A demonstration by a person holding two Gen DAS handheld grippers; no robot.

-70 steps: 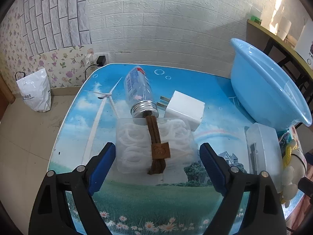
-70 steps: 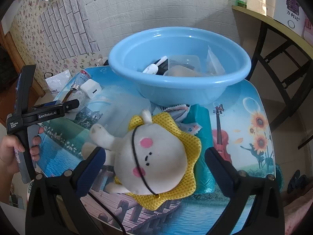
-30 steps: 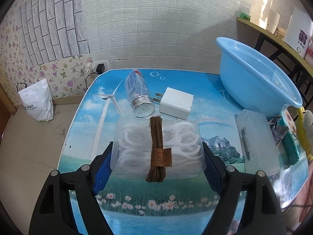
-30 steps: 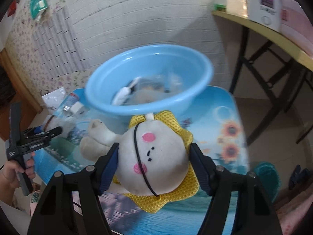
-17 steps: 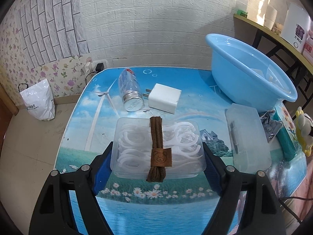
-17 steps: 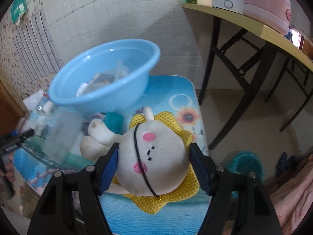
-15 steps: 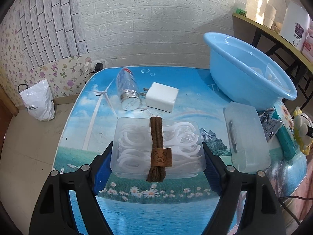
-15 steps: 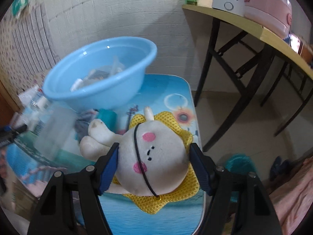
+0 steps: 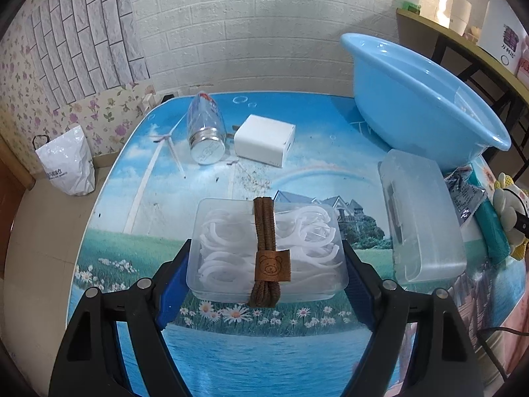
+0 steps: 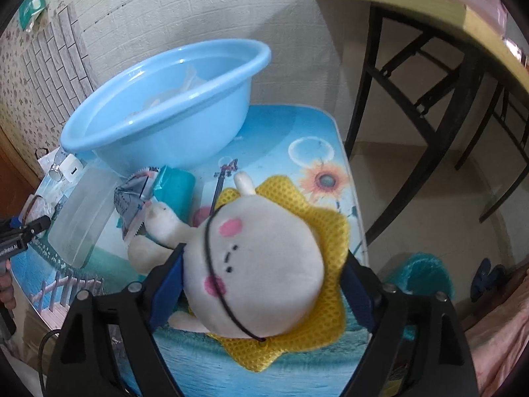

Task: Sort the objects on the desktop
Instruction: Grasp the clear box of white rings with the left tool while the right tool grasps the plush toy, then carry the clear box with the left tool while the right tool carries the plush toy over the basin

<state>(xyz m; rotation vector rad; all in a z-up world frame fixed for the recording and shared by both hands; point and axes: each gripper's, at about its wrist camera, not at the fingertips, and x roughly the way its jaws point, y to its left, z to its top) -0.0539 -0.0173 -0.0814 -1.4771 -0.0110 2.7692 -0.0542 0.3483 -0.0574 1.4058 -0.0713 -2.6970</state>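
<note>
Both wrist views look steeply down, close over the table [image 9: 297,172], sharing the blue basin [image 10: 185,119].

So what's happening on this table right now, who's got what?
A person is sorting clutter with a handheld gripper in each hand. The left gripper is clamped on a clear box of white rings with a brown cord on top. The right gripper's jaws have just been opening around the plush toy, which sits at the table's edge. The blue basin already holds a few items.
</note>
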